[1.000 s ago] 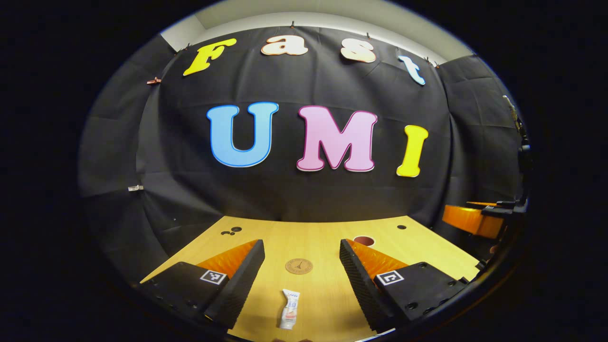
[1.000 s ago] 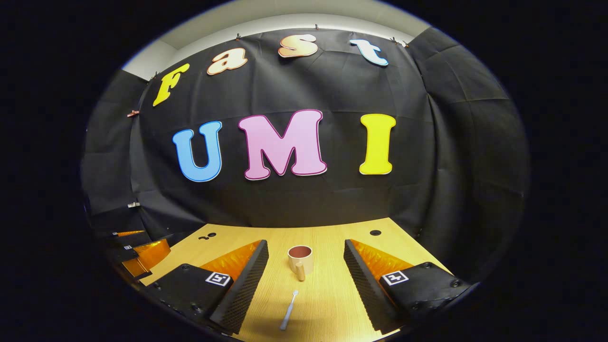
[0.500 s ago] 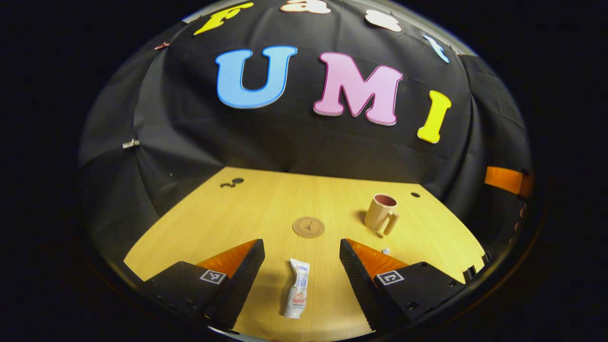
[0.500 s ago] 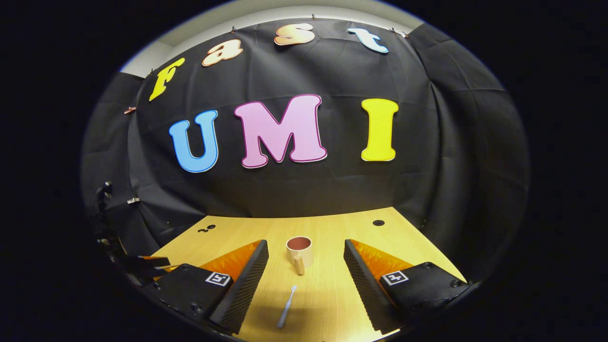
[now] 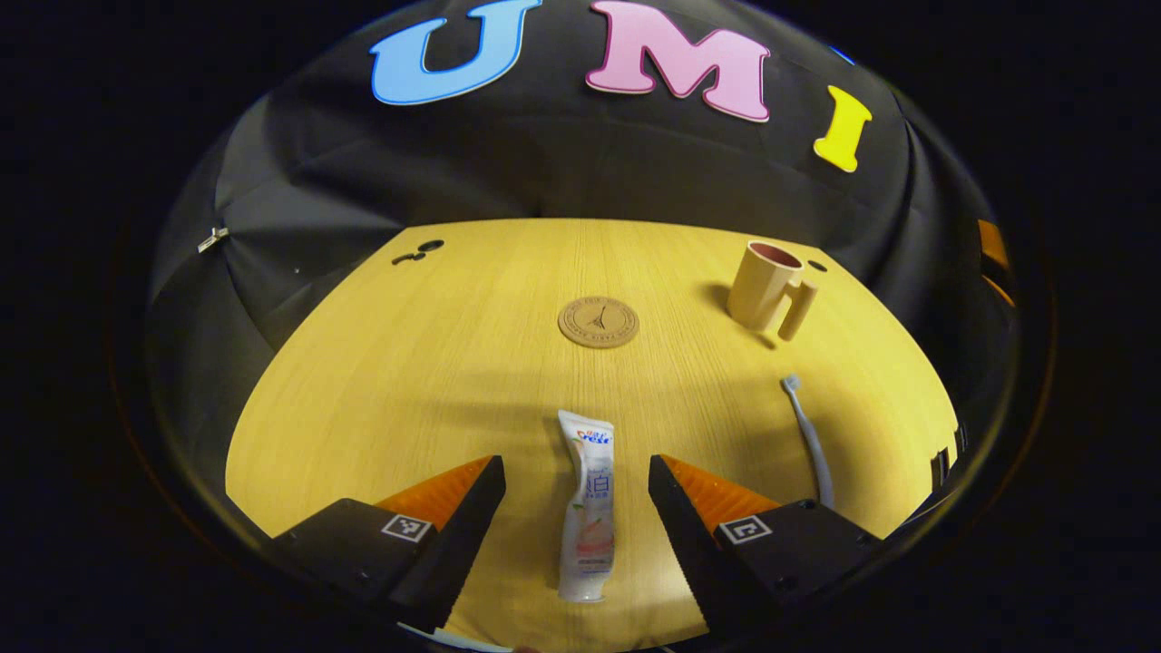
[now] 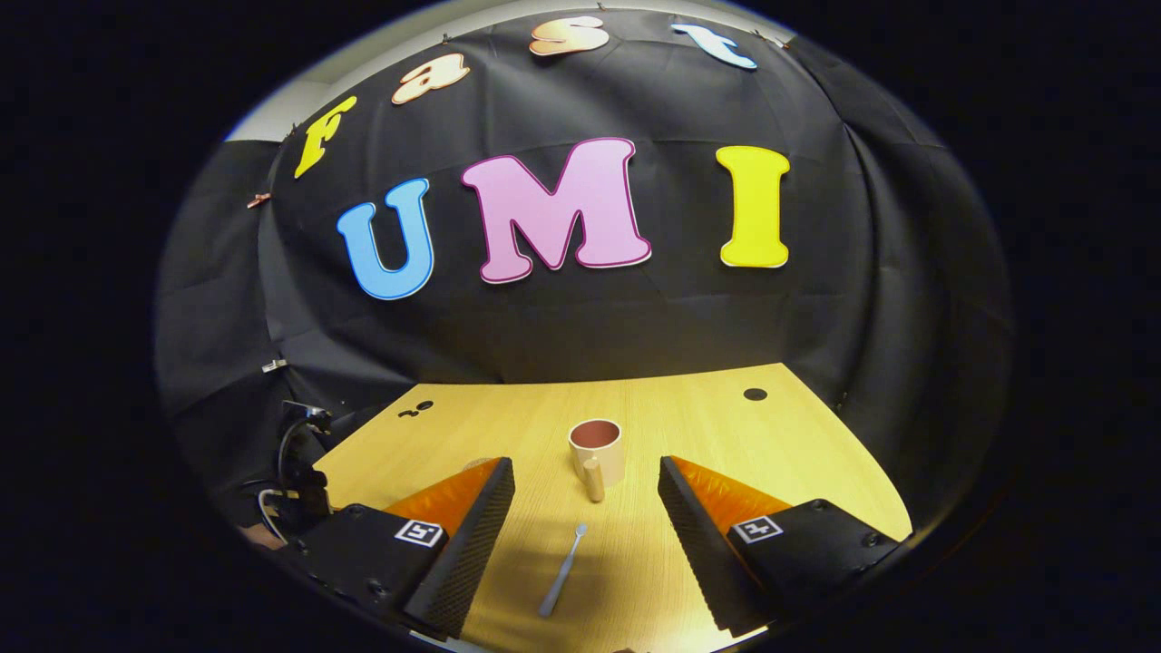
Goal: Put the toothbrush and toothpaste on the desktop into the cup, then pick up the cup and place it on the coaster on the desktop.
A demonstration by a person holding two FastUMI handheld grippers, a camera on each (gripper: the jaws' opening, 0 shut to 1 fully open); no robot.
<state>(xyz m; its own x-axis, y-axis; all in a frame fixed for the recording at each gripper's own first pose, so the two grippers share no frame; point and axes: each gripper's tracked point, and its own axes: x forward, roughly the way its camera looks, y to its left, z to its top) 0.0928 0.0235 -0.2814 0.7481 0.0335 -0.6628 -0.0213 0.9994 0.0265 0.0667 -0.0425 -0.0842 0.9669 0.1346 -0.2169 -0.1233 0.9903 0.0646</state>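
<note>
Left hand-held gripper (image 5: 573, 481) released, jaws spread wide, poised above the wooden surface (image 5: 435, 363) with nothing between the fingers touching them. Straight ahead in the gap, lying flat in the left gripper view: toothpaste (image 5: 587, 508), a white tube with blue lettering near the far end and a peach-pink patch toward the near end, long axis pointing away from the fingers, clear of both. Beyond the tube, farther forward on the surface: coaster (image 5: 598, 322), a round tan disc with a dark tower emblem at its middle. To the right of the coaster and apart from it: cup (image 5: 766, 287), a beige mug standing upright, reddish-brown inside, thick handle turned to its right. Nearer and right of the tube, just off the right finger: toothbrush (image 5: 808, 440), slim and pale grey-blue, head at the far end, handle running back behind that finger.

Right hand-held gripper (image 6: 586, 494) likewise released, jaws wide apart, holding nothing. In the right gripper view, between its fingers and lying on the surface: the toothbrush, head pointing forward and slightly right. Just beyond it, dead ahead: the cup, upright, handle facing the fingers.
</note>
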